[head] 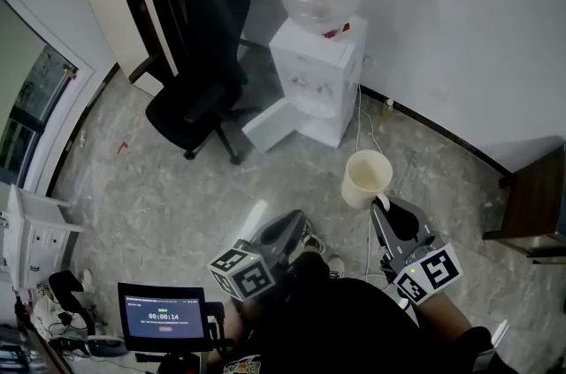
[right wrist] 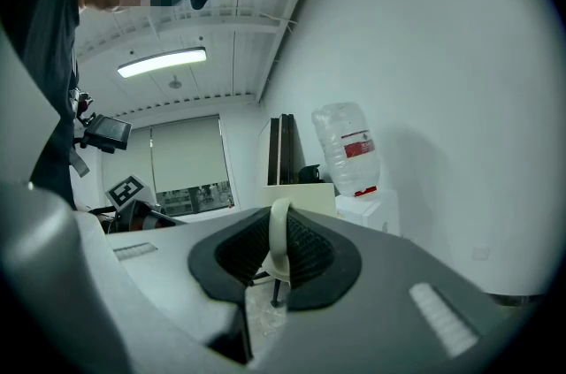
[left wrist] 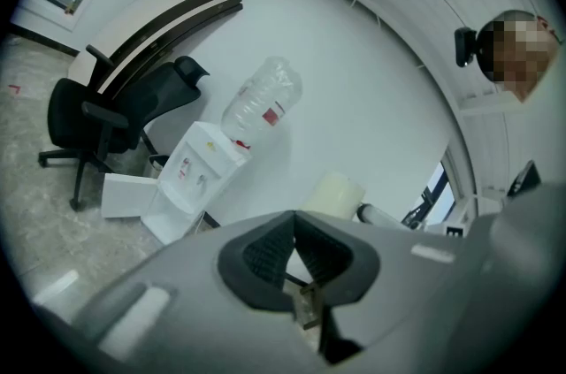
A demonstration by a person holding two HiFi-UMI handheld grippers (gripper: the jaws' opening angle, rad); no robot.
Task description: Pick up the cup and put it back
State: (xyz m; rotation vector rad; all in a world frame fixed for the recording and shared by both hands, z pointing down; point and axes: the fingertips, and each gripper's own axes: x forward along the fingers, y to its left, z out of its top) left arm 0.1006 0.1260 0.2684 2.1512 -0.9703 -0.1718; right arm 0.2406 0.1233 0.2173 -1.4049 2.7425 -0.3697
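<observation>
Pinching the cup (head: 365, 178) by its handle (right wrist: 279, 235) at near right, the right gripper (head: 381, 206) bears a light, stiff, probably breakable item liable to swing; left gripper (left wrist: 294, 222) pressed together, empty.

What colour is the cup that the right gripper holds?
The cup is a pale cream colour; the head view shows it best.

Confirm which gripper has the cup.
The right gripper: its jaws are closed on the cream cup, holding it in the air. The left gripper has its jaws together with nothing between them.
</observation>
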